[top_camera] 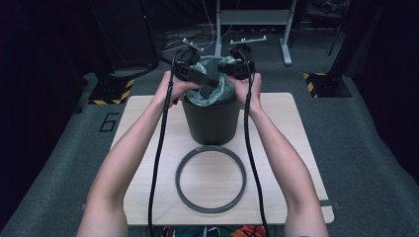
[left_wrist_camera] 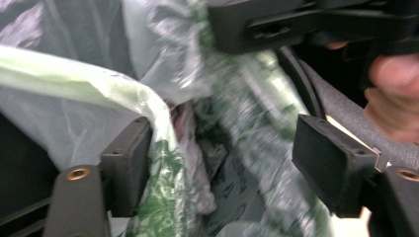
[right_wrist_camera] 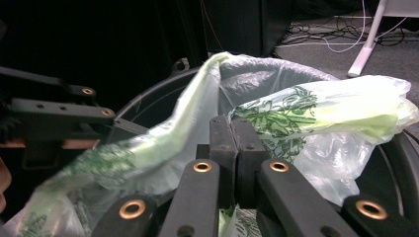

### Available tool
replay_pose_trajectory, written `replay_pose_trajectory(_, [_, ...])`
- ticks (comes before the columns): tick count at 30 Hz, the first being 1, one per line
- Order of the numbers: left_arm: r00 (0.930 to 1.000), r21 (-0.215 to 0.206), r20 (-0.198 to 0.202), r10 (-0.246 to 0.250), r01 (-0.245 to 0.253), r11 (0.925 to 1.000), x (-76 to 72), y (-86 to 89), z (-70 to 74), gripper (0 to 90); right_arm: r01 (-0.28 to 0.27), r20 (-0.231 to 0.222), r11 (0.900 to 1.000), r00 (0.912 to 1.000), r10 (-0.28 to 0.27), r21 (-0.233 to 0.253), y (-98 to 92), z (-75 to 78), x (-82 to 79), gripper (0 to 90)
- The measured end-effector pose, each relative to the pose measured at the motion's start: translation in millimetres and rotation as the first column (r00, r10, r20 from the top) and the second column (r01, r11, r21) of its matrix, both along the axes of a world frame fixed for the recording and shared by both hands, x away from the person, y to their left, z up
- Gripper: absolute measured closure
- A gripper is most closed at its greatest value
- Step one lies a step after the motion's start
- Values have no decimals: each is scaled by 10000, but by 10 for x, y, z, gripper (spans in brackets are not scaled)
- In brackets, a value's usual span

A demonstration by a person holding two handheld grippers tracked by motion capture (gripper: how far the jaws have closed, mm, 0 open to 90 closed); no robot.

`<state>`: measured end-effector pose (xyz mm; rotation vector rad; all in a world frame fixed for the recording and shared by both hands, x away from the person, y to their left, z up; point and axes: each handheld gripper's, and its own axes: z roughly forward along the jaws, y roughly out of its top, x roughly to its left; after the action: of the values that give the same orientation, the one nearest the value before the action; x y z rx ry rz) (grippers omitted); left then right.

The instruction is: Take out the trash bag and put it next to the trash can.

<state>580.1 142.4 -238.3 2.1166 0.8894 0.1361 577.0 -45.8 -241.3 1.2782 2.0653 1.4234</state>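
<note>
The right gripper [right_wrist_camera: 231, 163] has its fingers [right_wrist_camera: 221, 148] pressed together on a fold of the bag [right_wrist_camera: 316, 111], a thin, pale green liner with a dark leaf print, pinching it at the near side of the bin's mouth. The left gripper [left_wrist_camera: 222, 163] has its fingers [left_wrist_camera: 129, 163] spread wide, with bag film lying across the inner face of one and crumpled plastic in the gap between; it grips nothing yet.

From the high view, both grippers, left [top_camera: 195, 74] and right [top_camera: 237, 69], sit over the top of the bin [top_camera: 211, 121], which stands on the bench [top_camera: 291, 148], with a grey ring [top_camera: 211, 179] lying flat just in front of it.

The step looks like spreading the liner over the rim. To do it well, the left fingers should close on a single layer of the edge, not the bunched middle, while the right holds its pinch steady. Pull outward gently, since the film is thin and could tear or slip free.
</note>
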Motion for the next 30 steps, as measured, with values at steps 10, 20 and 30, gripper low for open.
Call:
replay_pose_trajectory(10, [9962,1162,874,-61,-41,9932,-52,-206,-9,307,-386,-103,9930,9991,400,1112,28,146,1,893])
replay_pose_trajectory(20, [9765,971,1997,806,-1016,9901,-22,-44,66,824,-710,-112,9857,9972,736,1529,-216,123,-51,888])
replay_pose_trajectory(30, [9622,-297,2395,1294,-1259,9916,0,92,370,842,-2202,676,9717,9718,2261,-855,-102,16,-125,325])
